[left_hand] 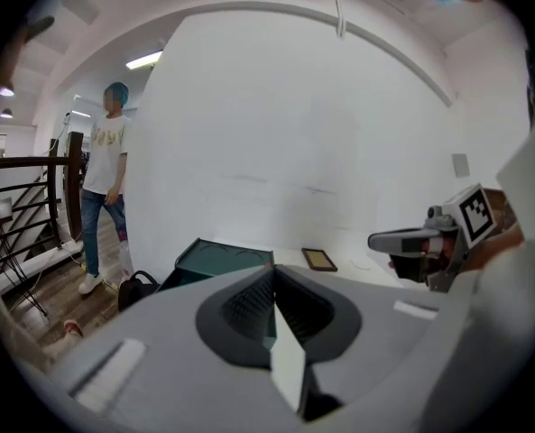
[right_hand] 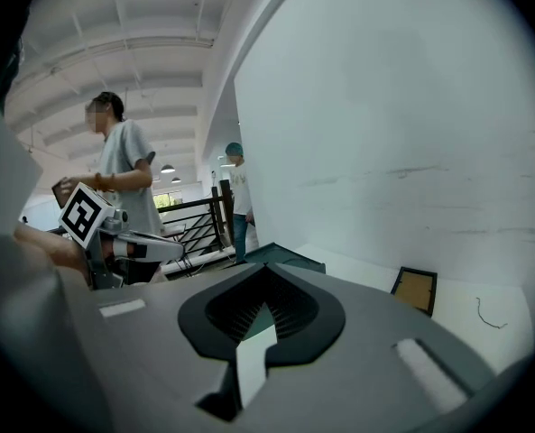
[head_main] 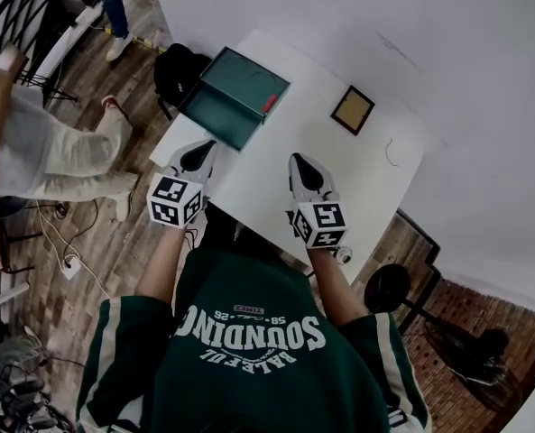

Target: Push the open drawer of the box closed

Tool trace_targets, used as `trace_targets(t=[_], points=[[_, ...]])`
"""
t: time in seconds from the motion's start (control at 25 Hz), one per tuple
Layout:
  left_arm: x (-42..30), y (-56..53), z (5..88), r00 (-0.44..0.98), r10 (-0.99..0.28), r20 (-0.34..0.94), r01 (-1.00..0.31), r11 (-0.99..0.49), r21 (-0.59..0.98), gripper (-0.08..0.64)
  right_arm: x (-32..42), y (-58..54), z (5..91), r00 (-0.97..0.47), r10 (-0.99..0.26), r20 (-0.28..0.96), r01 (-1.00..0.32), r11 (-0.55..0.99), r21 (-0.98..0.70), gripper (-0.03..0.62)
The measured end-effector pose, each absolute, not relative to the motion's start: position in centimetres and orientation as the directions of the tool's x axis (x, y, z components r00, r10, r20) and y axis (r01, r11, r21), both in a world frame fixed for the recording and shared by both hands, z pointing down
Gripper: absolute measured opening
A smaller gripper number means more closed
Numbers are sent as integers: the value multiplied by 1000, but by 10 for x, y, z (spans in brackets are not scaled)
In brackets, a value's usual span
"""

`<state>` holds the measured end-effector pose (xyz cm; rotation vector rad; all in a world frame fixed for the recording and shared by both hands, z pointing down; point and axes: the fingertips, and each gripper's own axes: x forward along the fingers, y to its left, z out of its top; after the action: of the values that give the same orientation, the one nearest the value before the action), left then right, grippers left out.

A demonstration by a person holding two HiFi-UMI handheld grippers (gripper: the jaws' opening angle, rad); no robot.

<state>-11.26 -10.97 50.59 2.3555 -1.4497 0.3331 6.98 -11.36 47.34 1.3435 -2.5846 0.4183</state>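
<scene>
Approach step, with left gripper (head_main: 204,149) and right gripper (head_main: 299,162) both pinched together on nothing at mid-frame, left tips near the open drawer (head_main: 217,115) of the green box (head_main: 246,78) at upper centre-left, probably needing next a square, level push on the drawer front.

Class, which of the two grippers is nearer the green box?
The left gripper: its tip is close beside the green box, while the right gripper hangs over the white table, further off.

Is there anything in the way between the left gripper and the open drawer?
No, nothing visible: only bare table lies between the left gripper and the drawer. The small frame sits well off to the side.
</scene>
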Motion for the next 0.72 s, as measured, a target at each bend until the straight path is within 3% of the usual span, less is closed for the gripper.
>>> trace_targets(t=[0.72], points=[[-160, -130, 599, 459, -687, 564, -884, -416, 212, 54, 30, -146, 509, -539, -744, 395, -841, 507, -192, 2]])
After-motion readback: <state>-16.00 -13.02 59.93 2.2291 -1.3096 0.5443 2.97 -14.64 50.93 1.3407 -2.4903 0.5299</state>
